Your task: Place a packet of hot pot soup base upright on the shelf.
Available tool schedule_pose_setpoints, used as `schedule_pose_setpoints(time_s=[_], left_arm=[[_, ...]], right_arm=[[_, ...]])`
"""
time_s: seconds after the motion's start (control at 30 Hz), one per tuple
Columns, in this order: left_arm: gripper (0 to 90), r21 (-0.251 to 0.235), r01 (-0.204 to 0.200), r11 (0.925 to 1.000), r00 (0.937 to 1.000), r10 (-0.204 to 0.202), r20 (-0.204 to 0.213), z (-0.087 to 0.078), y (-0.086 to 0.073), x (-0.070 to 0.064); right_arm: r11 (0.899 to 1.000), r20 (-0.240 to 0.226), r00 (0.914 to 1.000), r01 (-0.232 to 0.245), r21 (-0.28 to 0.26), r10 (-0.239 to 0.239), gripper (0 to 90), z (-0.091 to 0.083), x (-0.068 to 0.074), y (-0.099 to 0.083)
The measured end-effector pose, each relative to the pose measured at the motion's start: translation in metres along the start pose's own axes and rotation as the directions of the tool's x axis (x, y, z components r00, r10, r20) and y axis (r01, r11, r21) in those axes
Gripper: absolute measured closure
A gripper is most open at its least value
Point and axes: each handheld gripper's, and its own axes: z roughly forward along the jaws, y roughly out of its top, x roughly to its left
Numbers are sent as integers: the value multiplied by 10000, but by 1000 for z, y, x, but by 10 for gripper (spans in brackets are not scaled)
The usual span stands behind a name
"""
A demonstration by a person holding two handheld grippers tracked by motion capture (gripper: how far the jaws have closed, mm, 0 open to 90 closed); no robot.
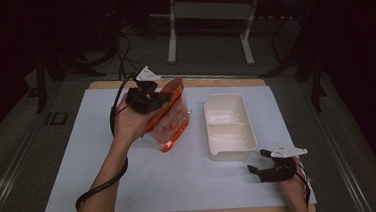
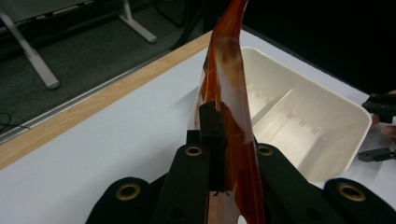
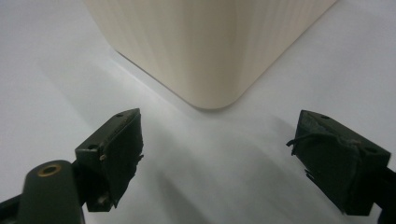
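While left claw (image 1: 148,100) pinches glossy orange pouch (image 1: 169,118), right claw (image 1: 266,168) gapes empty, ribbed cream tub (image 1: 229,125).

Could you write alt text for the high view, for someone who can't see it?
A person's left gripper holds an orange-and-clear bag above a white table, beside a cream bin. The right gripper rests open near the bin.

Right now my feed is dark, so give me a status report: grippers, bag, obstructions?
Left gripper shut on orange clear plastic bag, lifted beside cream divided plastic tray. Right gripper open, empty, near tray corner. Nothing between bag and tray.
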Motion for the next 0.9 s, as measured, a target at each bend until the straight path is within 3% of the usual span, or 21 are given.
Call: schedule_pose_setpoints(time_s=[0.27, 0.9], left_arm=[[900, -239, 22, 9997, 9998, -18, 180, 0, 10, 3], [900, -353, -248, 9991, 9997, 248, 5, 0, 30, -1]], right_arm=[[10000, -15, 10000, -14, -31, 14, 156, 0, 0, 0], [10000, -42, 10000, 15, -44, -15, 156, 0, 0, 0]])
